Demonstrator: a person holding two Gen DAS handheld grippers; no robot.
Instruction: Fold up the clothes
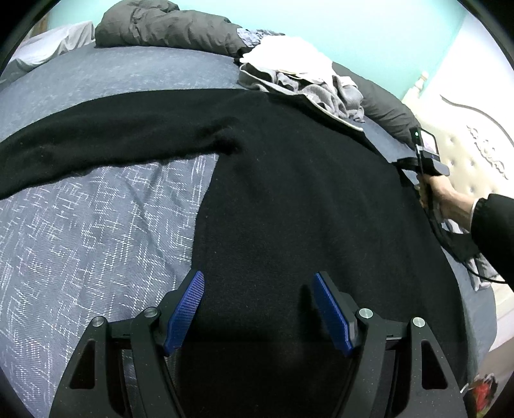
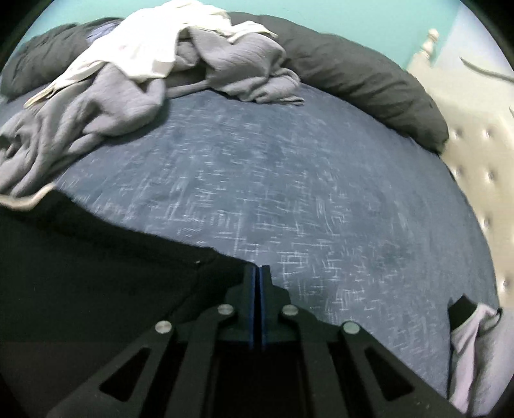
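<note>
A black sweater lies spread flat on a bed covered by a blue-grey patterned bedspread, one sleeve stretched out to the left across the cover. The left gripper hangs over the sweater's lower body, its jaws standing wide apart with nothing between the blue pads, which do not touch the fabric. Beyond the sweater, a heap of grey and white clothes sits near a dark duvet. At the right edge of the sweater a hand in a dark sleeve holds the right gripper. In the right wrist view its jaws are pressed together at the sweater's corner; whether they pinch cloth cannot be told. A pale tufted headboard stands at the far right.
</note>
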